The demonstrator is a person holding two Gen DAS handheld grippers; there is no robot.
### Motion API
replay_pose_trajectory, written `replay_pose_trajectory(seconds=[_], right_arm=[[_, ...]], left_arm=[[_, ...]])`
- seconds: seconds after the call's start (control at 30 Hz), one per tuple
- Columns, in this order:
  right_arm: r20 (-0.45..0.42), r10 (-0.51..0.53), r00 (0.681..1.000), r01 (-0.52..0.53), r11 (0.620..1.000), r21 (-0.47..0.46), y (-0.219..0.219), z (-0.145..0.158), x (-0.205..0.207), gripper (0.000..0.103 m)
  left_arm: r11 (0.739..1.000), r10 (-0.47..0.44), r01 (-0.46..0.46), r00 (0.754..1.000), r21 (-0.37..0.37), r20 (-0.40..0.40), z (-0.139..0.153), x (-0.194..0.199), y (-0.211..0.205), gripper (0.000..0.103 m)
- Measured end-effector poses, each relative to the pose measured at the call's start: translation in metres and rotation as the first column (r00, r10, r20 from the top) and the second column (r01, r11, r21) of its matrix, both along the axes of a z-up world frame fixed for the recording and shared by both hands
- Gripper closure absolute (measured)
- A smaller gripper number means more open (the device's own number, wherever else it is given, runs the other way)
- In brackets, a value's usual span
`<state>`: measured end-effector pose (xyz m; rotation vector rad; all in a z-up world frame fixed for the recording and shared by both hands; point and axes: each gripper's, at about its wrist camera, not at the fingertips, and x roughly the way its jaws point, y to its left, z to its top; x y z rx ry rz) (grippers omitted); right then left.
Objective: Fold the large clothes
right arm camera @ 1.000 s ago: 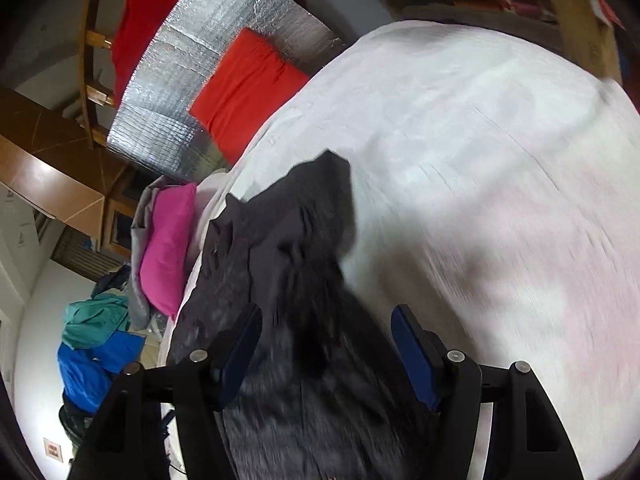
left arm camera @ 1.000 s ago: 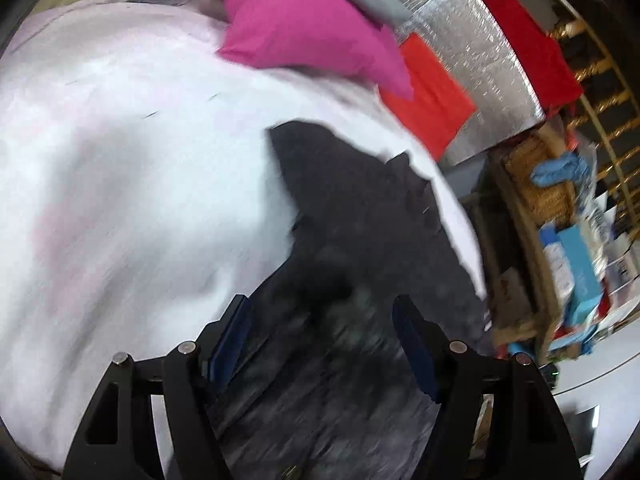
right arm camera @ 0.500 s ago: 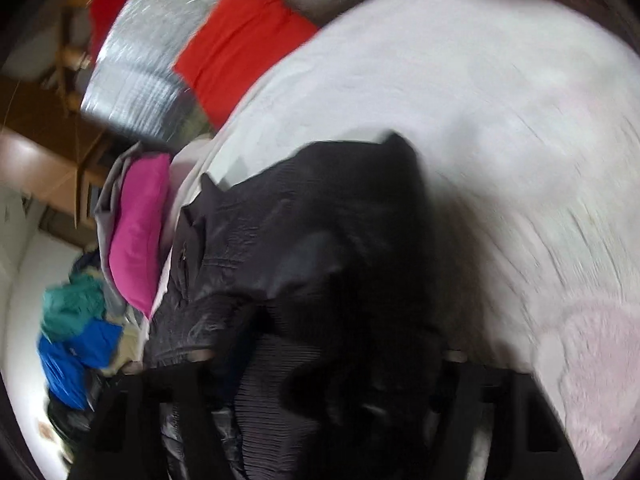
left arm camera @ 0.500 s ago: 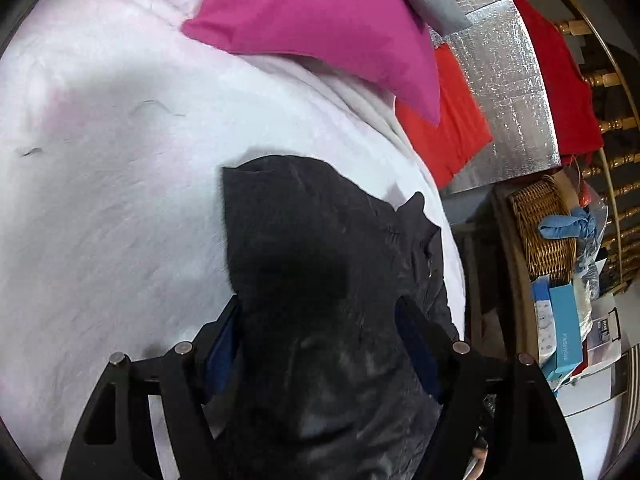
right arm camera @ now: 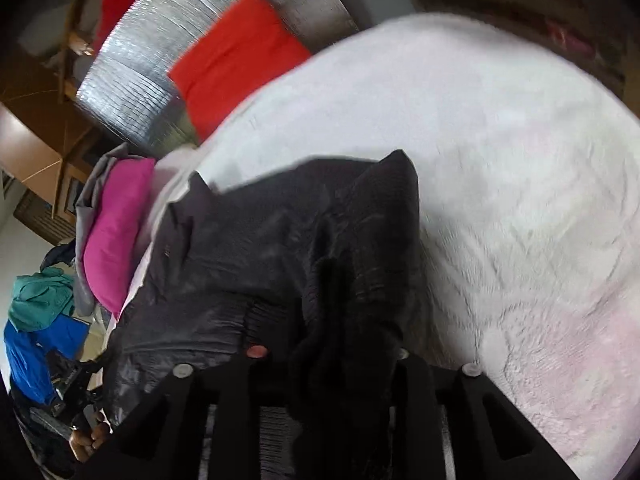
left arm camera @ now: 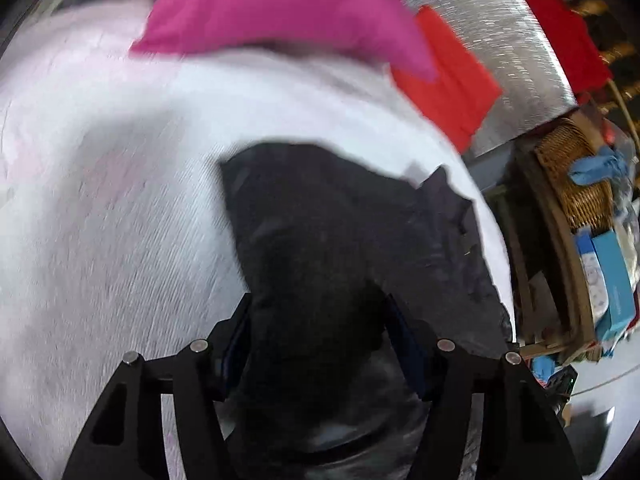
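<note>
Left wrist view shows the jacket (left arm camera: 340, 240) on the bed (left arm camera: 100, 220), pillow (left arm camera: 280, 8) at 12 o'clock; both grippers (left arm camera: 316, 320) (right arm camera: 324, 354) are closing on bunched cloth, so grip evenly before folding.

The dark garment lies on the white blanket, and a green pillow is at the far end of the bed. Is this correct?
Not quite: the pillow is pink, not green, as the left wrist view shows. The rest holds: the dark garment lies on the white blanket.
</note>
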<state>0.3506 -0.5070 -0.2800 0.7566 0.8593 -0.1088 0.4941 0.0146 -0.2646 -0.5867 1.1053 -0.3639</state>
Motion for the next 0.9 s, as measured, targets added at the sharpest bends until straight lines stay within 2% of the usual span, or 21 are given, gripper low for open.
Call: replay_pose_trajectory(seconds=[0.03, 0.1, 0.2, 0.37, 0.57, 0.67, 0.73, 0.9], right_arm=[[-0.008, -0.006, 1.000, 0.006, 1.000, 0.010, -0.001, 0.003, -0.003, 0.061], [-0.007, -0.018, 1.000, 0.018, 0.999, 0.039, -0.006, 0.011, -0.014, 0.030], [0.062, -0.036, 0.997, 0.034, 0.998, 0.044, -0.011, 0.027, -0.042, 0.029], [0.109, -0.045, 0.993, 0.038, 0.997, 0.067, -0.021, 0.038, -0.090, 0.029], [0.158, -0.052, 0.986, 0.040, 0.996, 0.078, -0.018, 0.040, -0.169, 0.029], [0.144, -0.056, 0.988, 0.044, 0.996, 0.082, -0.014, 0.034, -0.204, 0.029], [0.134, -0.055, 0.989, 0.043, 0.995, 0.094, -0.012, 0.030, -0.222, 0.029], [0.035, 0.039, 0.999, -0.041, 0.998, 0.056, 0.009, 0.018, -0.248, 0.028]], left_arm=[[1.000, 0.007, -0.008, 1.000, -0.022, -0.019, -0.002, -0.002, 0.003, 0.038], [0.999, 0.014, -0.015, 1.000, -0.030, -0.025, 0.005, -0.010, 0.008, 0.037], [1.000, -0.003, 0.003, 0.999, 0.015, 0.039, 0.024, -0.031, 0.013, 0.032], [0.995, -0.050, 0.039, 0.990, 0.087, 0.130, 0.049, -0.085, 0.028, 0.030], [0.976, -0.129, 0.094, 0.976, 0.197, 0.174, 0.048, -0.162, 0.049, 0.029], [0.955, -0.163, 0.117, 0.975, 0.273, 0.151, 0.037, -0.200, 0.062, 0.029], [0.948, -0.164, 0.123, 0.979, 0.294, 0.119, 0.028, -0.220, 0.075, 0.029], [0.971, -0.105, 0.103, 0.994, 0.214, -0.004, 0.000, -0.261, 0.105, 0.029]])
